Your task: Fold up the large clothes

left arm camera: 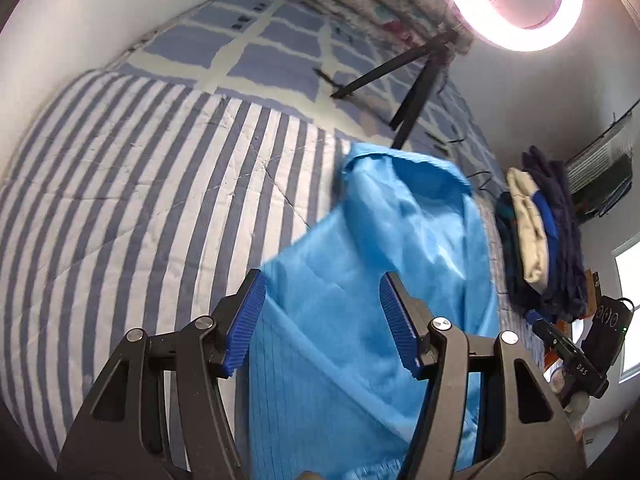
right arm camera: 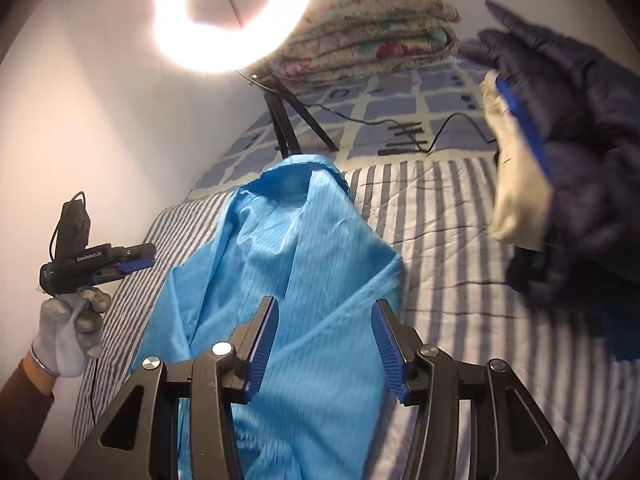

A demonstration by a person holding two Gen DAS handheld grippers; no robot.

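Both jaws wide, gripping nothing, over the blue garment [left arm camera: 360, 280].
Left gripper [left arm camera: 320, 320], right gripper [right arm camera: 324, 340]: pinch matching edges below each jaw pair before folding.

1. The garment [left arm camera: 360, 280] is seen in bright sky blue with fine pinstripes.
2. The quilt [left arm camera: 140, 200] is striped grey-blue and white.
3. The bedsheet [right arm camera: 400, 108] is checked periwinkle and cream.
4. The folded blanket [right arm camera: 368, 36] is patterned with red and teal florals.
5. The gripper pads [left arm camera: 244, 320] are ribbed royal blue.
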